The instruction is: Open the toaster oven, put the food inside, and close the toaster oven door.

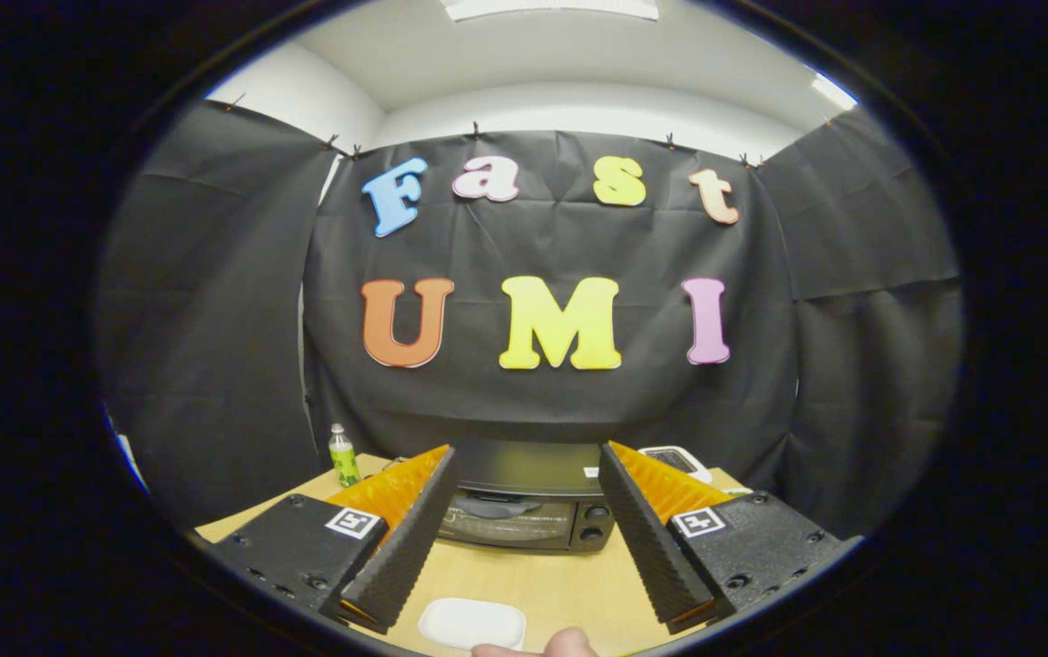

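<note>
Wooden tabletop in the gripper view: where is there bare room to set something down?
Bare wood lies between the black toaster oven and the white rounded dish, between the open hand-held gripper fingers. The far left corner by the small green bottle has little room. A fingertip crowds the near edge of the light wooden tabletop.

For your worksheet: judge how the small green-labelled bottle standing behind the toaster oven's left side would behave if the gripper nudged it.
The bottle is tall and narrow, standing upright on the table, so a high nudge would probably tip it. Being round, it would likely roll once down. The gripper is open, holding nothing, facing the toaster oven.
</note>
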`<state>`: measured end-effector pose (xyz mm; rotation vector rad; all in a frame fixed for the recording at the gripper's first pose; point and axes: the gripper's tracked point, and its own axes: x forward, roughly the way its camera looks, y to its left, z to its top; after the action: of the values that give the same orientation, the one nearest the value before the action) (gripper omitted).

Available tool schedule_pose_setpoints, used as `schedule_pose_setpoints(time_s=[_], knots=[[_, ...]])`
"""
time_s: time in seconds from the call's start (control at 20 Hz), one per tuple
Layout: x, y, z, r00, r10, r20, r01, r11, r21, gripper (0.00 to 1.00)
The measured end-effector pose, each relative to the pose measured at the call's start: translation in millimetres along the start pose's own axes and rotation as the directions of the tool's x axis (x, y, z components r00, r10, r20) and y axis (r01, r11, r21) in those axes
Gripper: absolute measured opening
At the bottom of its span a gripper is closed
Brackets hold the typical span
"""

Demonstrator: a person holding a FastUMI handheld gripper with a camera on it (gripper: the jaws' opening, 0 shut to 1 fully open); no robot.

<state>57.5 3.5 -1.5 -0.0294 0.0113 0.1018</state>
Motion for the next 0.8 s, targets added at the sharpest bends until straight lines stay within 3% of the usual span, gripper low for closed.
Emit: schedule_pose_setpoints(time_s=[0.35,0.8], knots=[[-62.1,27.0,-19.5,0.999,0.030,-0.019,-0.030,0.999,0.010,1.00],[-82.9,99.9,-38.8,0.994,0.107,-0.009,-0.107,0.993,-0.058,1.00]])
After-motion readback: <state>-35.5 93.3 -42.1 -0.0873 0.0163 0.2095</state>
